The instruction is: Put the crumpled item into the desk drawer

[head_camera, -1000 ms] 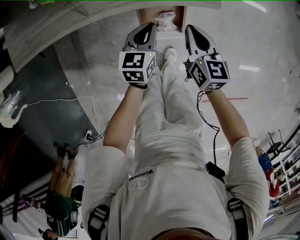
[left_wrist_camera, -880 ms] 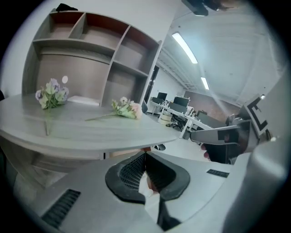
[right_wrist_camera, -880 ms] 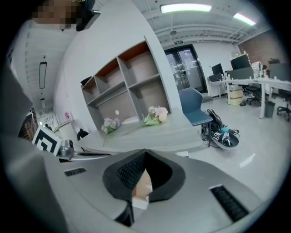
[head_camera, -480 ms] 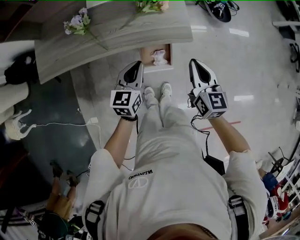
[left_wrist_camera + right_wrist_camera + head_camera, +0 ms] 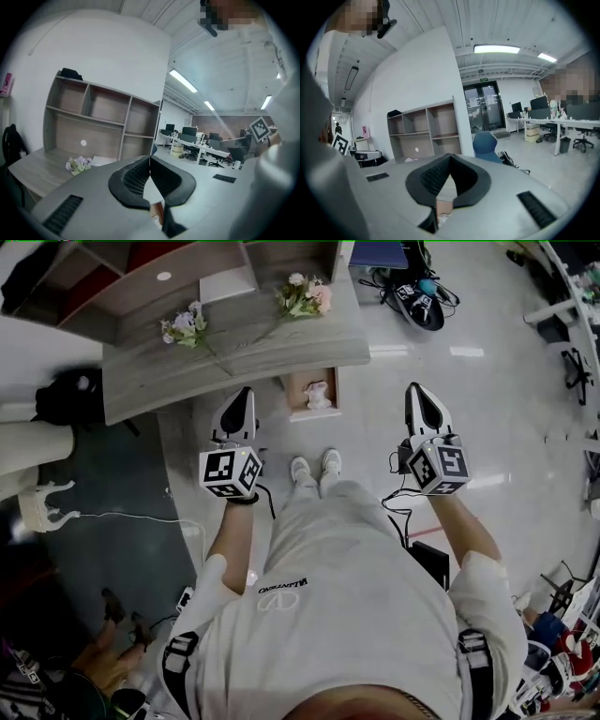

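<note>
A small wooden drawer (image 5: pixel 292 401) stands open under the grey desk (image 5: pixel 244 351). A crumpled white item (image 5: pixel 317 395) lies inside it. My left gripper (image 5: pixel 246 392) hangs left of the drawer, apart from it, with its jaws shut and nothing between them. The right gripper (image 5: pixel 415 388) is held well to the drawer's right, also shut and empty. In the left gripper view the gripper (image 5: pixel 150 158) points nearly level over the desk toward a shelf unit (image 5: pixel 103 117). The right gripper (image 5: pixel 450 155) shows the drawer (image 5: pixel 443 205) below its closed tips.
Two flower bunches (image 5: pixel 184 326) (image 5: pixel 304 296) lie on the desk. A black bag (image 5: pixel 67 397) and a white chair (image 5: pixel 37 495) stand at the left, with a cable (image 5: pixel 122 516) on the floor. A backpack (image 5: pixel 422 302) lies beyond the desk. A blue chair (image 5: pixel 485 142) stands ahead.
Both grippers have risen and spread apart, away from the drawer. The drawer with the crumpled item now sits between them, and more of the desk shows.
</note>
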The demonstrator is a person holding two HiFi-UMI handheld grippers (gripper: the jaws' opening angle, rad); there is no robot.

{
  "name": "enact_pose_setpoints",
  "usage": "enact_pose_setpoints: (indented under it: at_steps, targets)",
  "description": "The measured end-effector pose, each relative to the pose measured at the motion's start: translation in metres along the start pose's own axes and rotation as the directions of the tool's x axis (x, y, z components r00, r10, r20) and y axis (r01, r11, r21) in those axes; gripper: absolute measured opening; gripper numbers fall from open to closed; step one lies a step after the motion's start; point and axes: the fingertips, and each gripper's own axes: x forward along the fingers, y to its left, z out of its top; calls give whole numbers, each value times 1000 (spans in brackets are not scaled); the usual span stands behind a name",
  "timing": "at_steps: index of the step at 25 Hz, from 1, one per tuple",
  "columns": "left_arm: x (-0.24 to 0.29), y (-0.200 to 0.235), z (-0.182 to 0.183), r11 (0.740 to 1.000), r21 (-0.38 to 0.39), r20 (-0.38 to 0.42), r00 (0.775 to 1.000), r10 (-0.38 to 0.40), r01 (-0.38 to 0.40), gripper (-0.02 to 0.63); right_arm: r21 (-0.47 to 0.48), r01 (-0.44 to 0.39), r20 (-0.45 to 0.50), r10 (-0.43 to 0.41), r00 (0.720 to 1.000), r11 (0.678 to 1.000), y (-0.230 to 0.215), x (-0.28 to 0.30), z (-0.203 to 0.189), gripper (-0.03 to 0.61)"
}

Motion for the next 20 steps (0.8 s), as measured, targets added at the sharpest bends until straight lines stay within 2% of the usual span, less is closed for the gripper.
enact_pose_setpoints:
  at_steps: [4, 9, 14, 20]
  targets:
    - [-17, 5, 44, 1000, 3, 98, 995, 22, -23, 3, -1, 40, 72, -39, 997, 999, -10, -27, 34, -2]
    - [-28, 1, 85, 999, 40, 165, 986, 1, -7, 3, 23, 56, 93, -58, 994, 998, -11, -38, 51, -3]
    - [-38, -12, 110, 996, 93, 218, 976, -4, -16, 3, 17, 53, 123, -55, 991, 998, -8, -52, 64, -3]
    - [-39, -15, 113, 992, 125, 214, 977, -13, -15, 3, 31, 57, 140, -61, 988, 998, -9, -54, 68, -3]
